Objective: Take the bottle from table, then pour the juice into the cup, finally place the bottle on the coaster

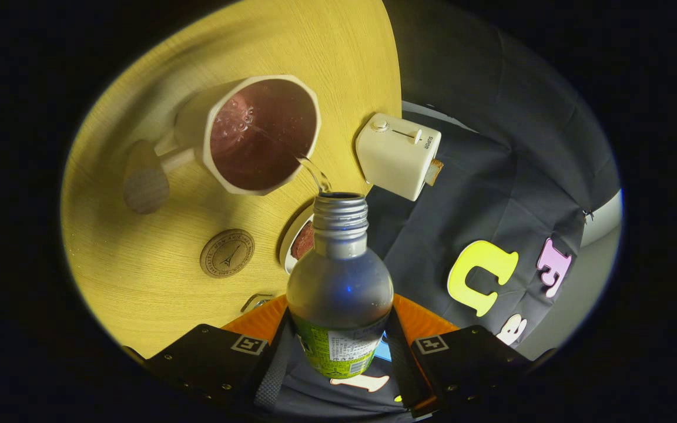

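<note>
Gripper (338, 352) clamps the bottle (338, 288) between its fingers, stream arcing into the cup (259, 134) ahead; best hold the tilt steady, mouth over the rim.

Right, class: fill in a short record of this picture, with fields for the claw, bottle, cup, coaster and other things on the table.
claw: claw shut on the bottle, a finger on each side
bottle: bottle uncapped, tipped toward the cup, a thin stream leaving its mouth
cup: cup beyond the bottle, liquid bubbling inside
coaster: round coaster bare, beside the bottle
other: white toaster; small dish; table
</note>
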Action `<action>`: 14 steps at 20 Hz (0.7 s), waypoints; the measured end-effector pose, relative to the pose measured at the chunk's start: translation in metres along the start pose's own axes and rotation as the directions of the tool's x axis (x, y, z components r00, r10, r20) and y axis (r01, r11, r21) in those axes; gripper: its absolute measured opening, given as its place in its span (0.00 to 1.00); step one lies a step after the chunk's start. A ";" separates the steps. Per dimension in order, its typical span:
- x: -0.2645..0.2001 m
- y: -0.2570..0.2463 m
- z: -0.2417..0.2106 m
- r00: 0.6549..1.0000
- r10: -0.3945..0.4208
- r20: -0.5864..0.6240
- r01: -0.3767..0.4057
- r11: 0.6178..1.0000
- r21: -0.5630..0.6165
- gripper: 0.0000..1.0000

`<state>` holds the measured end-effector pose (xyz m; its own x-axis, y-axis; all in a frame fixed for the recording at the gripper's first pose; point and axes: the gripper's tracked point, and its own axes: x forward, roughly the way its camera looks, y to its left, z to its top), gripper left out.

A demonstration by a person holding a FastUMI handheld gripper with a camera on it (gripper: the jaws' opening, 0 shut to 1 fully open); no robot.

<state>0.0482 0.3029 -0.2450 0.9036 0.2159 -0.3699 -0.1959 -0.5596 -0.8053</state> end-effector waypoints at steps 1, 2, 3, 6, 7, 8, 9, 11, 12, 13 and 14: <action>0.001 0.000 0.001 1.000 -0.001 0.001 0.001 1.000 -0.002 0.76; -0.001 -0.001 0.001 1.000 -0.005 0.002 0.005 1.000 -0.001 0.76; -0.002 -0.001 0.003 1.000 -0.008 0.002 0.008 1.000 -0.001 0.76; -0.002 -0.001 0.005 1.000 -0.015 0.007 0.015 1.000 -0.006 0.76; -0.003 0.000 0.005 1.000 -0.016 0.007 0.016 1.000 -0.010 0.76; -0.003 -0.001 0.005 1.000 -0.016 0.006 0.016 1.000 -0.013 0.76; -0.003 -0.001 0.006 1.000 -0.017 0.007 0.017 1.000 -0.016 0.76; -0.005 -0.001 0.007 1.000 -0.021 0.009 0.021 0.999 -0.025 0.76; -0.006 -0.002 0.008 1.000 -0.022 0.010 0.023 0.999 -0.031 0.76; -0.003 -0.002 0.008 1.000 -0.023 0.011 0.024 0.999 -0.036 0.76; -0.003 -0.003 0.008 1.000 -0.024 0.013 0.025 0.999 -0.040 0.76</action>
<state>0.0426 0.3100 -0.2452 0.9032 0.2395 -0.3562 -0.1583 -0.5854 -0.7951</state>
